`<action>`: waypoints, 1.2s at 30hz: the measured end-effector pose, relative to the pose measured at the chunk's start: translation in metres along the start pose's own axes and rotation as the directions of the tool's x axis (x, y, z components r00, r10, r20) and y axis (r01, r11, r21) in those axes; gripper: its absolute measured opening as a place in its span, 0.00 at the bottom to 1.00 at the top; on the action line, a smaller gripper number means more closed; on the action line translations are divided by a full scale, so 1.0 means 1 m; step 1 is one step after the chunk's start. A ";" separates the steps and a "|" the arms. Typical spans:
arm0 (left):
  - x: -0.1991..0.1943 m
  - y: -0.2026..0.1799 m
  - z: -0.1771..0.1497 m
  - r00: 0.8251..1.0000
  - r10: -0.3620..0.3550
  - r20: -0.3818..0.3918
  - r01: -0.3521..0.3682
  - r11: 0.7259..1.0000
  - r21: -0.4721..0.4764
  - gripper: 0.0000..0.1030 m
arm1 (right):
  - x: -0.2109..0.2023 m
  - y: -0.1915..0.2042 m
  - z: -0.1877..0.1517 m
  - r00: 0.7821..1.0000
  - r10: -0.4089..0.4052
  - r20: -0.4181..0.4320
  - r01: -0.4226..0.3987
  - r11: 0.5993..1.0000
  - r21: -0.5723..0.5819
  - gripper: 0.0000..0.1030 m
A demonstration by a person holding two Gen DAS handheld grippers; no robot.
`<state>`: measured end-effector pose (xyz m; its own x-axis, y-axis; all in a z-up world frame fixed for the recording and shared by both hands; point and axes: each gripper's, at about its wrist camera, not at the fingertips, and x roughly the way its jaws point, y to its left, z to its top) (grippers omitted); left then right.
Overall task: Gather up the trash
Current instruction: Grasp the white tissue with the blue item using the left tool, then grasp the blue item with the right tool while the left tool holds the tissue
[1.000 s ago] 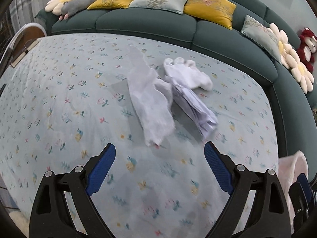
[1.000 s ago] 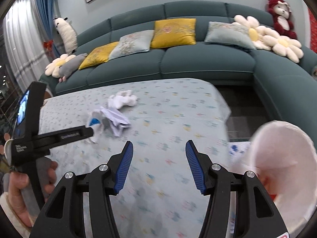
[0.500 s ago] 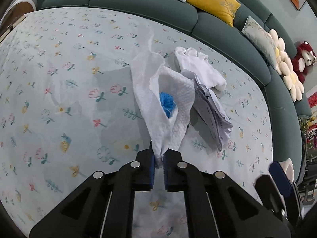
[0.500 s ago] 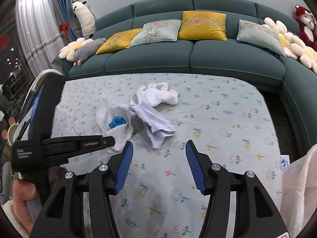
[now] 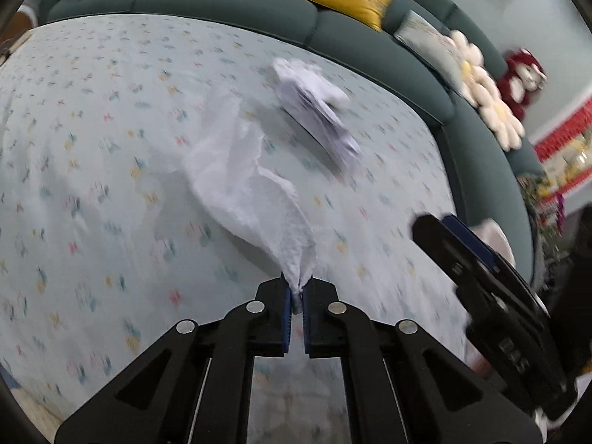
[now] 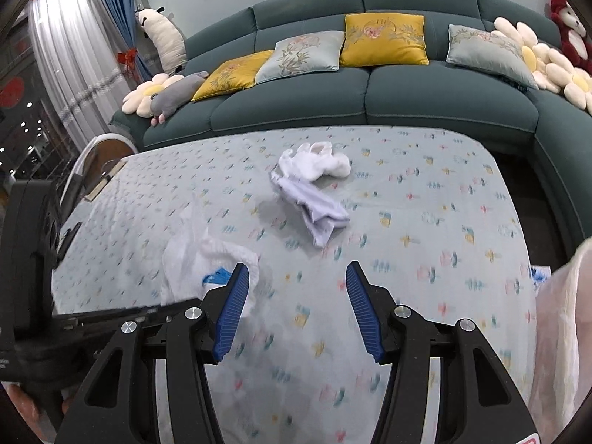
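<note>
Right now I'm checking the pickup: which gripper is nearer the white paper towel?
Left. The left gripper is shut on the white paper towel; the right gripper is open beside it.

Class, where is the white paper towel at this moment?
In the left wrist view, the white paper towel hangs pinched in the left gripper above the floral tablecloth.

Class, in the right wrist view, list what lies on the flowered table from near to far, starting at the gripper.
Right gripper → white paper towel → pale crumpled paper → white crumpled tissue → teal sofa.
</note>
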<state>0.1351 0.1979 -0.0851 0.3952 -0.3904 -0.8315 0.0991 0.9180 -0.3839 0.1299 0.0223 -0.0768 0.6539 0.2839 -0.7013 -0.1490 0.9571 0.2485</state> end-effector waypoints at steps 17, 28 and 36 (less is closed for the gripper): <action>-0.032 -0.006 -0.033 1.000 0.001 0.006 -0.001 0.998 0.069 0.04 | 0.006 0.025 -0.044 0.994 0.046 -0.102 -0.050 0.998 -0.034 0.46; -0.021 0.020 -0.031 0.999 0.034 -0.011 -0.034 0.999 0.015 0.04 | 0.062 0.017 -0.044 0.983 0.005 -0.181 -0.009 1.000 -0.023 0.31; -0.023 0.007 -0.023 1.000 0.027 0.005 -0.028 0.999 0.038 0.04 | 0.052 0.009 -0.041 0.987 0.008 -0.157 -0.009 1.000 -0.006 0.21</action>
<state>0.1060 0.2118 -0.0774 0.4027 -0.3647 -0.8395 0.1225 0.9304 -0.3454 0.1323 0.0482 -0.1386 0.5278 0.2973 -0.7956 -0.1596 0.9548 0.2509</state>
